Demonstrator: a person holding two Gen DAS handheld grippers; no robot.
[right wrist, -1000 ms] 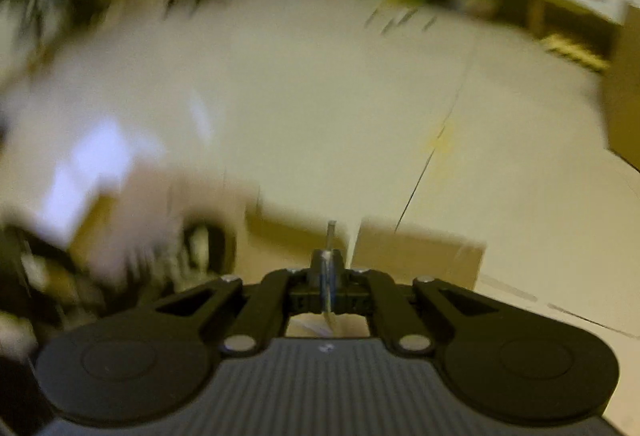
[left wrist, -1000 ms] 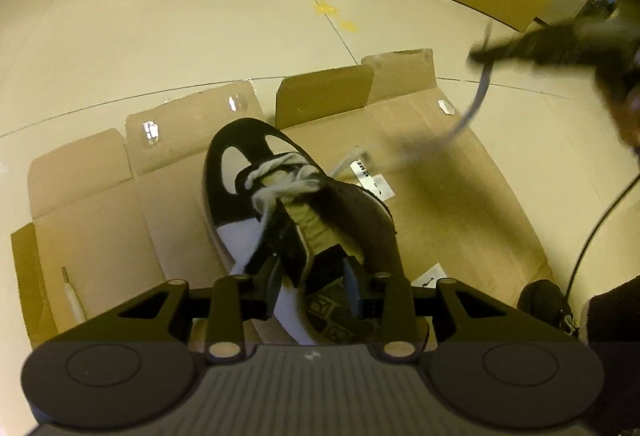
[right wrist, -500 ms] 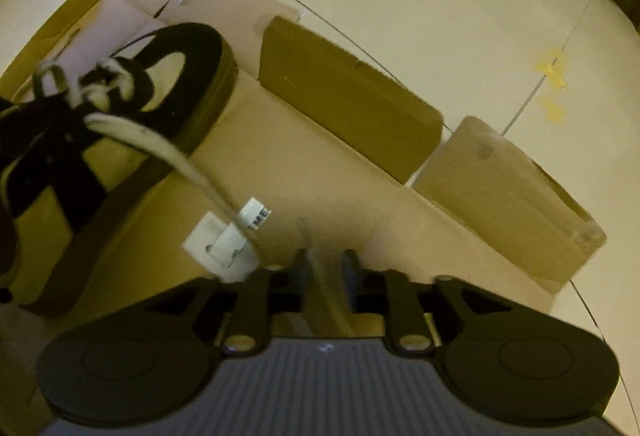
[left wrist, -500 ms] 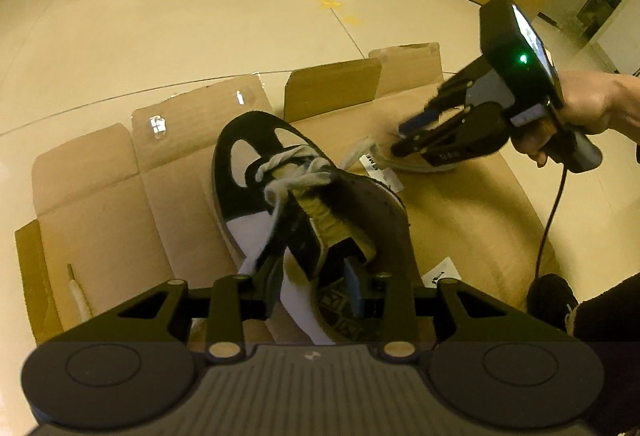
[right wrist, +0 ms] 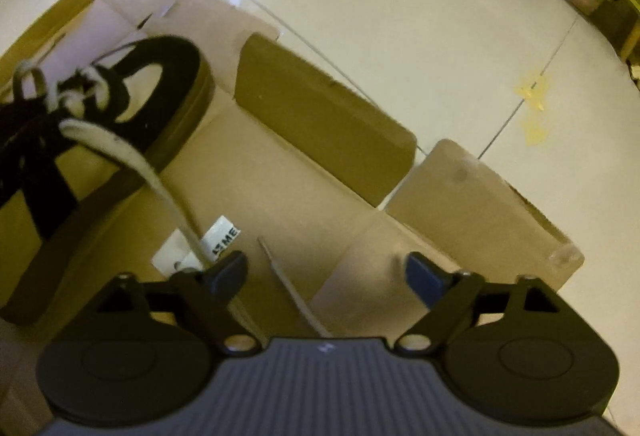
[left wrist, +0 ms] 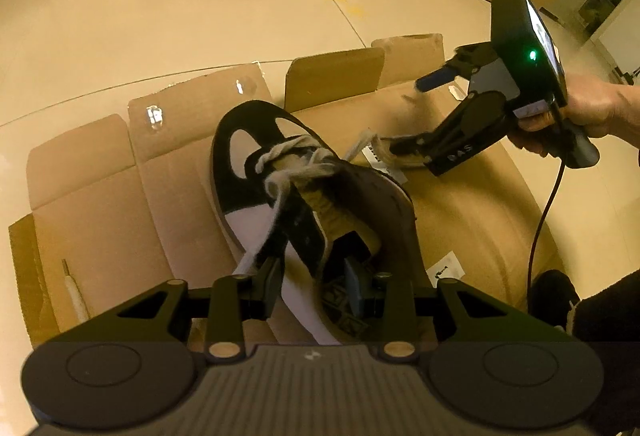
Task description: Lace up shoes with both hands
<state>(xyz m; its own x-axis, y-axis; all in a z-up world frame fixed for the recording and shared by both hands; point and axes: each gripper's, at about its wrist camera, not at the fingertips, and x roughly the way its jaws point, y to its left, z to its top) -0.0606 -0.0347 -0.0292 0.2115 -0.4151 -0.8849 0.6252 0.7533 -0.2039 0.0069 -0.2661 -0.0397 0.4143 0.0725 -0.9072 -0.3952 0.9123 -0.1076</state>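
Writing: white sticker (right wrist: 224,236) on the cardboard (right wrist: 280,196) reads "ME", the rest hidden.
Shoe (left wrist: 304,196): black-and-white, lying on the flattened cardboard on the floor.
Left claw (left wrist: 316,282): clamped on the shoe's collar.
Right claw (right wrist: 326,272): jaws opening wide; lace (right wrist: 132,160) lies loose beside one finger.
Left view only: a hand (left wrist: 592,112) holding the right claw; possibly a second sticker, too blurred to tell.

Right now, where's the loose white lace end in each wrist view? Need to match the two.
Left wrist: loose lace end right of centre, running from the shoe toward the right gripper, whose jaws are opening.
Right wrist: lower left, trailing from the shoe down to the near finger.
Shared landmark: the white label on the cardboard, under the lace in both.
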